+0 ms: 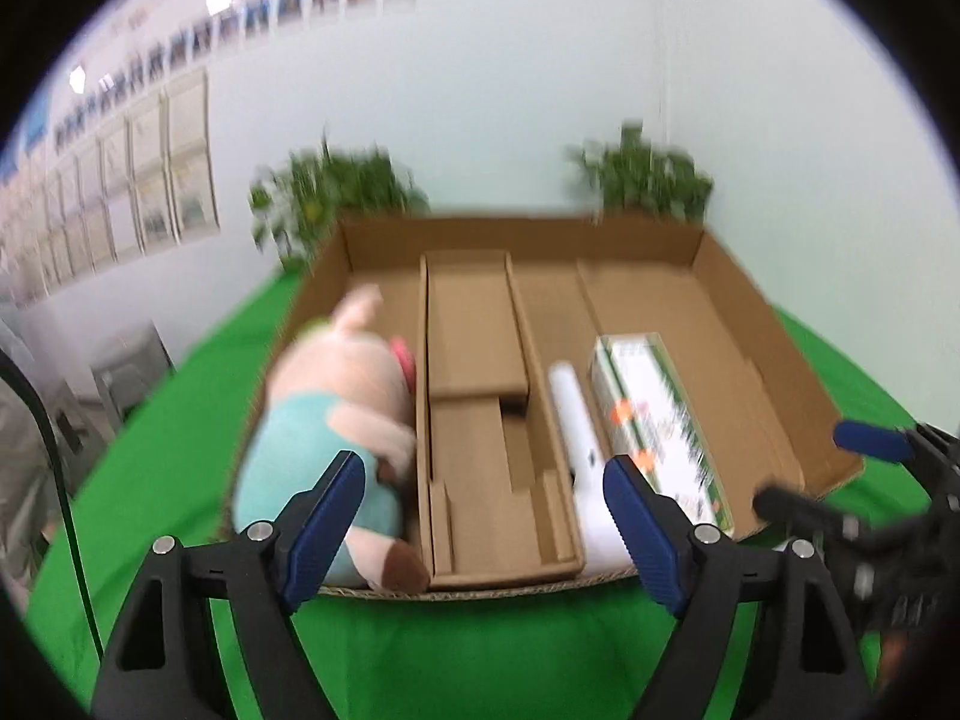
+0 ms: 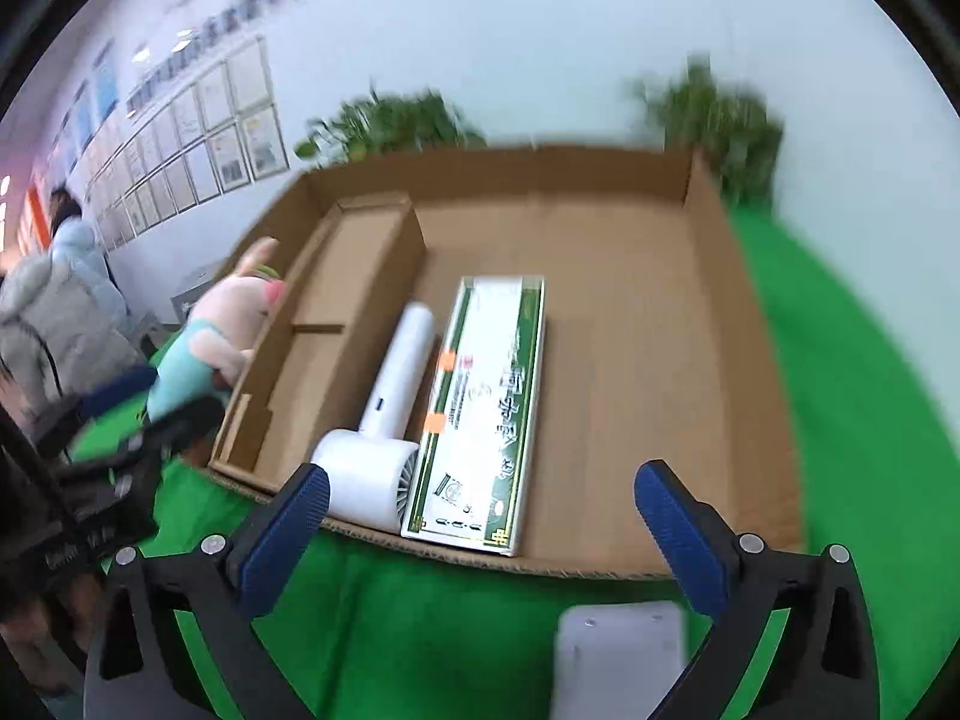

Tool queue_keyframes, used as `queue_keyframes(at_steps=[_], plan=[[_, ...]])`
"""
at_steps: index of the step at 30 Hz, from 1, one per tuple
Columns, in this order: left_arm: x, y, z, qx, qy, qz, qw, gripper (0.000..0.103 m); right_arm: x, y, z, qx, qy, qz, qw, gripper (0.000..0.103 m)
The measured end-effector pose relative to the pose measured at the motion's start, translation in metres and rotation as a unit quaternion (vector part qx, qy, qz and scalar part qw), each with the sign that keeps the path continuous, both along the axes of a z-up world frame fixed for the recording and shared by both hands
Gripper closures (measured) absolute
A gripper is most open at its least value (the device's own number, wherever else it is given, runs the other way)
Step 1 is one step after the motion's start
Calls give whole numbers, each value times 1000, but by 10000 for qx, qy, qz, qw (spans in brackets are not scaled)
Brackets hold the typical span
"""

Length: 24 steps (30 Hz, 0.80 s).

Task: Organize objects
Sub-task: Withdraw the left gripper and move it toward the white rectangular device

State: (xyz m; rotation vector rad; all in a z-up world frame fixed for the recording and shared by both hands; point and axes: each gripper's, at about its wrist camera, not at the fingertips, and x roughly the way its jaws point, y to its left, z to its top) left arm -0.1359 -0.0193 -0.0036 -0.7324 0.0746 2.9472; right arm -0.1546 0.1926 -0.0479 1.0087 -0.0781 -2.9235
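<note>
green cloth [image 2: 840, 390] – white wall [image 1: 510, 120] behind, 2 plants [image 1: 336, 192]

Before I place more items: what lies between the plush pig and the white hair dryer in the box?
A narrow cardboard insert with empty compartments sits between the plush pig and the white hair dryer, clearest in the left wrist view.

Before me I count: one cardboard tray [image 2: 708, 276], one plush pig [image 1: 336, 420], one white hair dryer [image 2: 384, 420], one green-and-white box [image 2: 486, 408], two potted plants [image 1: 336, 192].
</note>
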Motion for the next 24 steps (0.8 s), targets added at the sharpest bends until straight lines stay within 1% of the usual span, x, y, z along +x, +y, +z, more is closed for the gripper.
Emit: queue_keyframes(at_steps=[1,2,4,6,8,10,12,17,20,24], plan=[[7,3,2,-74,112,20,9999,17,9,-4,2,60,56,47,10000,0],[13,6,2,-175,194,72,9996,16,18,-7,3,99,105,67,9999,0],[17,10,-1,-281,148,148,9994,16,37,-9,5,225,243,-84,9994,0],[22,10,-4,-210,27,136,9997,16,53,-7,6,379,374,-329,9980,0],[27,7,-4,-118,-68,151,9998,16,63,-1,9,289,398,-463,9977,0],[29,8,-5,-121,-62,174,9998,16,77,12,11,55,340,-608,9976,0],[32,9,-6,-136,-52,185,9997,16,84,19,10,-59,259,-668,9974,0],[36,15,-7,-167,-106,183,9996,16,98,19,6,53,321,-722,9969,0],[40,19,-7,-154,-45,107,9998,16,99,16,3,72,314,-714,9969,0],[41,20,-7,-139,-80,159,9997,16,104,14,-1,116,286,-685,9972,0]])
